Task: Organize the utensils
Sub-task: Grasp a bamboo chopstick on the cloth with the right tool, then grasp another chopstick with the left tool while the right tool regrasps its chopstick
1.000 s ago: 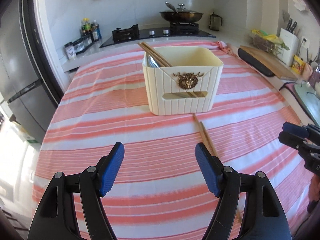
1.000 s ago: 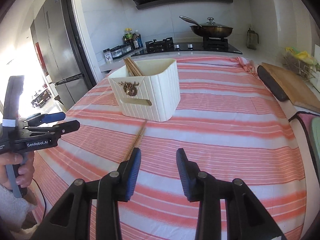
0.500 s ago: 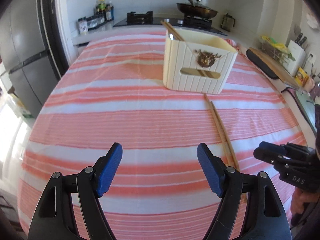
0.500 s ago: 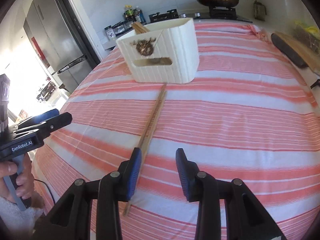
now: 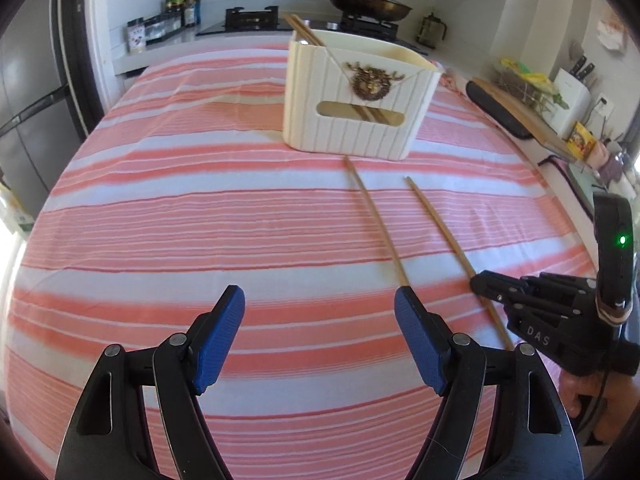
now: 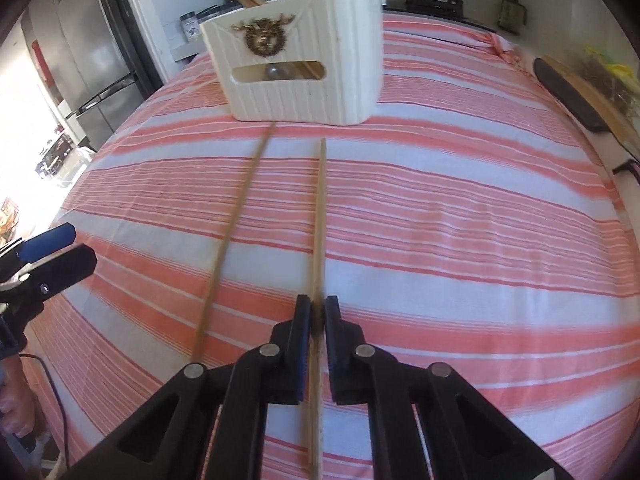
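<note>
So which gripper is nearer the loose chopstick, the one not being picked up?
Left. The left gripper hovers open with its right pad beside that loose chopstick. The right gripper is shut on the other chopstick, off to the side.

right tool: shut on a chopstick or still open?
Shut on it. In the right wrist view the right tool has its pads pressed on one chopstick; the other chopstick lies free on the cloth.

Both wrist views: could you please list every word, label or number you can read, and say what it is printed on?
"DAS": on the black body of the right gripper, seen in the left wrist view.
Labels on the bottles and jars by the stove: too small and blurred to read.
The yellow packet at the right counter: print unreadable.
The cream utensil holder bears only a gold emblem, no text.
</note>
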{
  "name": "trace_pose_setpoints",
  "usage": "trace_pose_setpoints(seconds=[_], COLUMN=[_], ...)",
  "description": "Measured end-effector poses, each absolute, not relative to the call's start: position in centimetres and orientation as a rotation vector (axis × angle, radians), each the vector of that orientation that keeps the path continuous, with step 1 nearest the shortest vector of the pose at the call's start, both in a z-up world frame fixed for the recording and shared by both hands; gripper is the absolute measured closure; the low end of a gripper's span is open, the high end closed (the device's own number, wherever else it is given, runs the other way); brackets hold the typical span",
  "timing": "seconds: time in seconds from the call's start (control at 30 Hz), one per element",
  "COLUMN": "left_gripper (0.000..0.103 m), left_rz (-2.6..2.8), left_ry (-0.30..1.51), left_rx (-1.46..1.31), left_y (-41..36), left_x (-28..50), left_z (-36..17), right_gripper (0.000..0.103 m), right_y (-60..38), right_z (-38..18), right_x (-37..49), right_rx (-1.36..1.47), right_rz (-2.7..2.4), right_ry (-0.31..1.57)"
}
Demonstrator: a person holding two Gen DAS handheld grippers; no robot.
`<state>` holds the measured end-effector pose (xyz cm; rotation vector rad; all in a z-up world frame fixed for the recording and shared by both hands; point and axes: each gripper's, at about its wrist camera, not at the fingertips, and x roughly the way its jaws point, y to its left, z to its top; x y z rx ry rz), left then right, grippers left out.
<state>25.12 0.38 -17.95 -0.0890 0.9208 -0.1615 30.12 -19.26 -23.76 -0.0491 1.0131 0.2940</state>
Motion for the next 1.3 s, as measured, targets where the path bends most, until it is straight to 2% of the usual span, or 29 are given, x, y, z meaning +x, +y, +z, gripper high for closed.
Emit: trace_pose_setpoints(seconds=[0.27,0.37,0.4,0.43,0.47,0.5,0.53,0.6,0.93,1.0,1.03,1.07,1.13,1.27,1.3], left_gripper=[0.022,0.025,0.03,0.045,0.066,0.078,0.097,0.099,0.097,0.081,0.057,0.044,0.036,0.035,0.035], left_rz=[-0.117,-0.081,-0.087,-0.093,-0.098,-0.102,-0.104,-0.103,-0.156,-0.198,-0.223,-0.242,-0.265,-0.335,-0.341], left_ry=[0.992,1.018,1.007,1.003,0.998,0.996,1.0,1.003,1.042,1.068,1.076,1.07,1.067,1.122,1.131], left_rx=[0.039,0.078,0.062,0.054,0.057,0.061,0.058,0.045,-0.035,-0.046,-0.059,-0.071,-0.058,0.048,0.078], left_y=[-5.1,-5.3,-5.1,-5.0,-5.0,-5.0,-4.9,-4.8,-3.1,-2.8,-2.6,-2.3,-2.0,-2.8,-3.1], left_x=[30.3,30.8,30.5,30.3,30.1,29.9,29.6,29.1,22.6,22.7,22.9,23.1,23.9,26.9,27.6], left_z=[-21.3,-22.6,-22.6,-22.5,-22.3,-22.2,-22.1,-22.1,-21.8,-21.5,-21.1,-20.6,-19.8,-19.6,-19.8], right_gripper=[0.096,0.096,0.096,0.096,0.096,0.096,0.096,0.096,0.096,0.095,0.094,0.093,0.089,0.064,0.064], right_y=[-24.3,-24.8,-24.6,-24.7,-24.8,-24.8,-24.8,-24.6,-26.7,-27.1,-27.2,-27.5,-28.2,-29.2,-29.1], right_z=[-23.7,-23.8,-23.9,-24.0,-24.1,-24.2,-24.2,-24.3,-24.0,-23.8,-23.7,-23.4,-22.7,-21.3,-21.2], right_x=[27.7,27.0,27.0,26.8,26.7,26.5,26.4,26.4,25.3,25.2,25.4,25.6,26.1,28.2,28.9], right_rx=[-0.044,-0.049,-0.045,-0.041,-0.039,-0.04,-0.043,-0.053,-0.035,-0.036,-0.035,-0.031,-0.002,0.01,0.002], right_rz=[0.206,0.205,0.206,0.207,0.208,0.21,0.21,0.21,0.206,0.223,0.237,0.252,0.293,0.331,0.346], right_ry=[0.984,0.971,0.966,0.959,0.952,0.945,0.94,0.934,0.944,0.959,0.97,0.982,1.008,1.081,1.105])
